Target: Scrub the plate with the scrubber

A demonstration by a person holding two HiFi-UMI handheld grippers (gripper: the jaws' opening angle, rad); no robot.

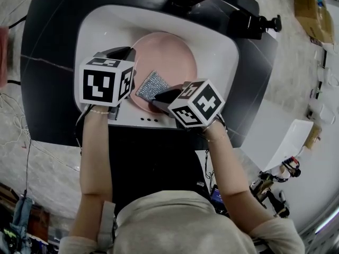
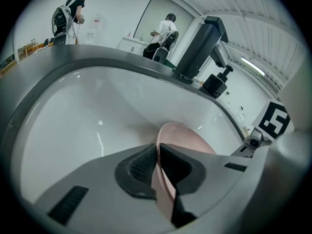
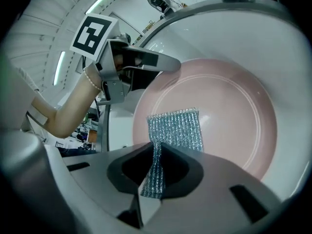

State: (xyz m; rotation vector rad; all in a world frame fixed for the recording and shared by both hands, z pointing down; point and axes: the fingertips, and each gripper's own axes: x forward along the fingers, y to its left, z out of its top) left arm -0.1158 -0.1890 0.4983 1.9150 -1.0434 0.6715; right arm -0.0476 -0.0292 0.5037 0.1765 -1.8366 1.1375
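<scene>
The left gripper (image 2: 157,152) is closed on the left rim of the pink plate (image 1: 170,51), which shows edge-on between its pads. The right gripper (image 3: 155,165) is clamped on one end of the silver mesh scrubber (image 3: 178,128), whose free part lies flat on the plate's near-left face. The plate sits in the white sink basin (image 1: 214,38), nearer the front edge than the back. Main risk, in my judgement: the pinch on the rim is narrow, so hard scrubbing pressure could twist the plate out of the jaws or knock it against the basin wall. Second risk: the scrubber is held by a thin strip only and could fold over or pull free on a dragging stroke. Third: the two grippers stand near each other at the plate's left side, so a stroke toward that rim invites contact. Open room lies across the plate's bare far and right portions. The black faucet (image 1: 233,7) at the basin's far right corner is well apart.
</scene>
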